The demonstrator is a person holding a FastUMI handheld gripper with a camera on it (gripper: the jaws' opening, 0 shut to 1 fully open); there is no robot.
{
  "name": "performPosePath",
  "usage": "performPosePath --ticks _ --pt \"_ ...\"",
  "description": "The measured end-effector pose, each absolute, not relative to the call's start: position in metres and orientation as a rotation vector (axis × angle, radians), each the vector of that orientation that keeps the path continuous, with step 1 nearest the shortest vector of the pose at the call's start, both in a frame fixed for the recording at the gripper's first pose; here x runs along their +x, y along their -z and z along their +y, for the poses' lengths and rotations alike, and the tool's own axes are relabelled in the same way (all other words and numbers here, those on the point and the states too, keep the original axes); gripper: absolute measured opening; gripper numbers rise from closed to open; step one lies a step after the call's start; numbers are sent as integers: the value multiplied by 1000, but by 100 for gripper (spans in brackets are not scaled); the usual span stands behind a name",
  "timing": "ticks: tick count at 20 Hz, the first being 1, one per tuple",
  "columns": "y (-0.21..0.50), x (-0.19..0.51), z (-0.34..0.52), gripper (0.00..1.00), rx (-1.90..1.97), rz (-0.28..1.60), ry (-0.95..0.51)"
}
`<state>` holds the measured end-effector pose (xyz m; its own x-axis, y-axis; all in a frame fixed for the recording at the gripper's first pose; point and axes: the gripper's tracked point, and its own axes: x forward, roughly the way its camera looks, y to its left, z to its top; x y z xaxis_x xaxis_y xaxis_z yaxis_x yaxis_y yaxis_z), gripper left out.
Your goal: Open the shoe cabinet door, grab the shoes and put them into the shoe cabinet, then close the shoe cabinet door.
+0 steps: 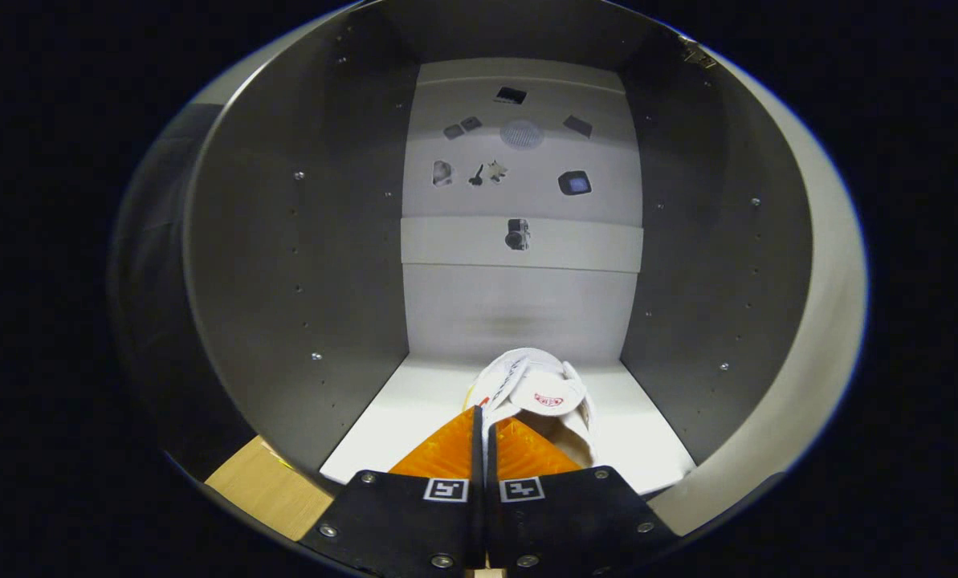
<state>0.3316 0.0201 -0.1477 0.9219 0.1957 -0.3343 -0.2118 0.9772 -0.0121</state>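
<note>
I look straight into the open shoe cabinet (350, 265), with grey side walls, a white back panel and a white floor. A white shoe (539, 393) with a small red mark on its tongue hangs just ahead of my fingers, over the cabinet floor. My gripper (483, 421) is shut on the shoe, the two fingers pressed together with a thin strip of the shoe's white edge pinched between them. The shoe's heel side is hidden behind my fingers. The cabinet door is out of sight.
A horizontal white rail (523, 245) crosses the back panel at mid height, with small cut-outs and fittings above it. Rows of shelf-pin holes run down both side walls. A light wooden surface (266, 486) lies below the cabinet's left front corner.
</note>
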Motion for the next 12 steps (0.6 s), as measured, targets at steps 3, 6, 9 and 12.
performPosePath --ticks 3,6,9,12 --pt "165 360 24 0 -61 379 -207" --pt "178 372 31 0 -55 411 -216" --pt "184 369 36 2 -54 422 -223" --pt "183 367 42 15 -44 427 -228"
